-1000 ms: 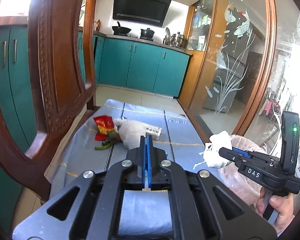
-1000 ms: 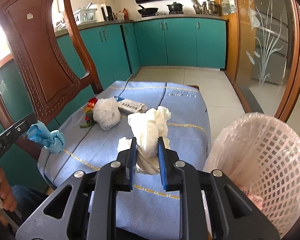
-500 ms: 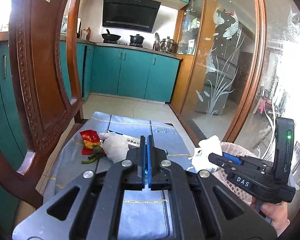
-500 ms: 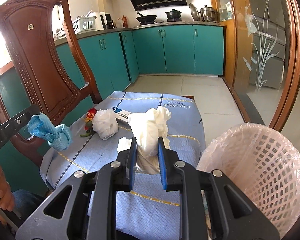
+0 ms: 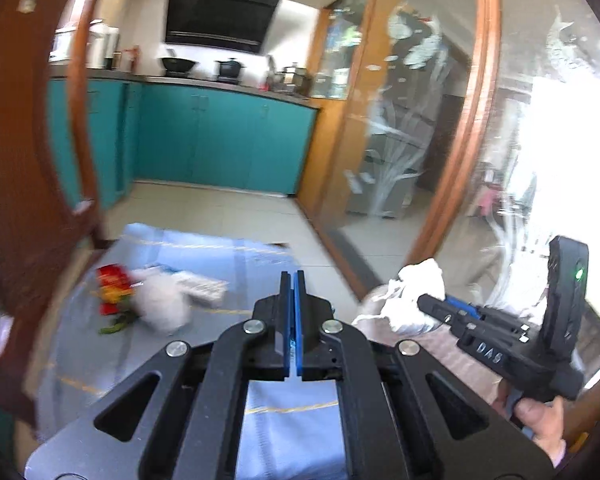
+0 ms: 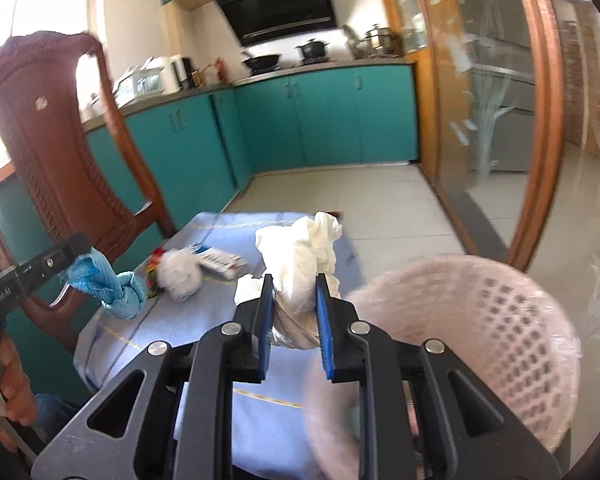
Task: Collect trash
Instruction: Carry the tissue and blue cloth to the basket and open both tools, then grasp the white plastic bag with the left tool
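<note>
My right gripper point(image 6: 293, 280) is shut on a crumpled white tissue wad point(image 6: 300, 248), held above the blue cloth beside the pink lined trash basket point(image 6: 480, 320). It also shows in the left wrist view point(image 5: 420, 304) with the wad point(image 5: 414, 292). My left gripper point(image 5: 293, 276) has its jaws together; the right wrist view shows it point(image 6: 76, 256) shut on a knotted blue rag point(image 6: 108, 284). On the cloth lie a white wad point(image 5: 164, 308), a red snack wrapper point(image 5: 114, 288) and a flat white packet point(image 5: 202, 284).
A carved wooden chair point(image 6: 52, 152) stands at the left of the cloth-covered table point(image 6: 220, 240). Teal cabinets point(image 6: 320, 120) line the far wall. A glass sliding door point(image 6: 500, 100) is at the right.
Both grippers have risen and swung right, toward the basket. The white wad and the blue rag stay gripped. The basket now fills more of the right wrist view.
</note>
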`<state>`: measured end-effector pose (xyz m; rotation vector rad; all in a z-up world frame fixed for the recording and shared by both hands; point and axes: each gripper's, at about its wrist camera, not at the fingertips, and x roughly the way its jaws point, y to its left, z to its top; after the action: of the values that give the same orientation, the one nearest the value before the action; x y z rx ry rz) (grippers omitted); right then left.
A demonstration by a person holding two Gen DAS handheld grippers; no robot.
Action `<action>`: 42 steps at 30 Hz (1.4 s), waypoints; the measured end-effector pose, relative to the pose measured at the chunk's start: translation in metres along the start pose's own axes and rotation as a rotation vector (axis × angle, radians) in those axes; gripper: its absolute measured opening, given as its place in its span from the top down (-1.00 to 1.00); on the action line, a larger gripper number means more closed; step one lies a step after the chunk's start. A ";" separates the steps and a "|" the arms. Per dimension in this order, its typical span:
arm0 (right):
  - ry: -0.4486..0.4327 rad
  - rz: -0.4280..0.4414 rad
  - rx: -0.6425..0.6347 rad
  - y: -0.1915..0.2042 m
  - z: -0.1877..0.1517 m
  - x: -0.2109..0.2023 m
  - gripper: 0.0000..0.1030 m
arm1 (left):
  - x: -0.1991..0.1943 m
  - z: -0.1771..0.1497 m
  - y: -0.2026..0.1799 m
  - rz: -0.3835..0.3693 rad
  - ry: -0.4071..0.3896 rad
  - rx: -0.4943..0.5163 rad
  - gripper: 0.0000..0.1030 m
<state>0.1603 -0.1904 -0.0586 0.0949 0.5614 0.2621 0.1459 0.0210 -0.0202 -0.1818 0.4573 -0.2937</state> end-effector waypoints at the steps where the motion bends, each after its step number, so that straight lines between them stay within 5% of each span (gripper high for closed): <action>1: -0.007 -0.021 0.006 -0.008 0.000 -0.005 0.61 | 0.005 0.006 -0.009 -0.042 0.001 0.004 0.95; 6: -0.014 -0.135 0.061 -0.054 -0.010 -0.031 0.61 | 0.035 0.017 -0.052 -0.186 0.024 0.012 0.95; 14: 0.037 -0.263 0.152 -0.109 -0.034 -0.046 0.60 | 0.106 -0.009 -0.112 -0.344 0.205 -0.014 0.92; 15: 0.050 -0.277 0.153 -0.112 -0.036 -0.045 0.58 | 0.112 -0.014 -0.116 -0.338 0.234 -0.015 0.61; 16: 0.063 -0.294 0.150 -0.114 -0.038 -0.043 0.50 | 0.115 -0.017 -0.115 -0.331 0.243 -0.018 0.02; 18: 0.086 -0.329 0.152 -0.118 -0.042 -0.037 0.20 | 0.113 -0.019 -0.107 -0.307 0.215 -0.036 -0.22; 21: 0.098 -0.318 0.167 -0.115 -0.046 -0.030 -0.24 | 0.105 -0.020 -0.083 -0.161 0.175 -0.024 -0.24; 28: 0.094 -0.224 0.101 -0.078 -0.028 0.000 -0.41 | 0.117 -0.013 0.020 0.424 0.155 -0.038 -0.58; 31: 0.084 -0.166 0.090 -0.057 -0.015 0.010 -0.48 | 0.145 -0.008 0.068 0.559 0.203 -0.034 -0.58; 33: 0.085 -0.126 0.085 -0.045 -0.007 0.020 -0.53 | 0.163 -0.013 0.089 0.568 0.270 -0.028 -0.54; 35: 0.084 -0.084 0.087 -0.030 0.003 0.035 -0.60 | 0.181 -0.021 0.099 0.524 0.333 -0.041 -0.17; 36: 0.084 -0.068 0.087 -0.023 0.007 0.044 -0.65 | 0.186 -0.026 0.102 0.517 0.359 -0.034 0.26; 37: 0.087 -0.052 0.083 -0.013 0.013 0.056 -0.67 | 0.186 -0.031 0.107 0.514 0.365 -0.025 0.48; 42: 0.168 0.064 0.032 0.050 0.036 0.141 -0.69 | 0.154 -0.039 0.111 0.437 0.315 -0.085 0.75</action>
<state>0.2833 -0.1044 -0.0923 0.1221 0.7308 0.3252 0.2860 0.0721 -0.1430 -0.1144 0.8061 0.1295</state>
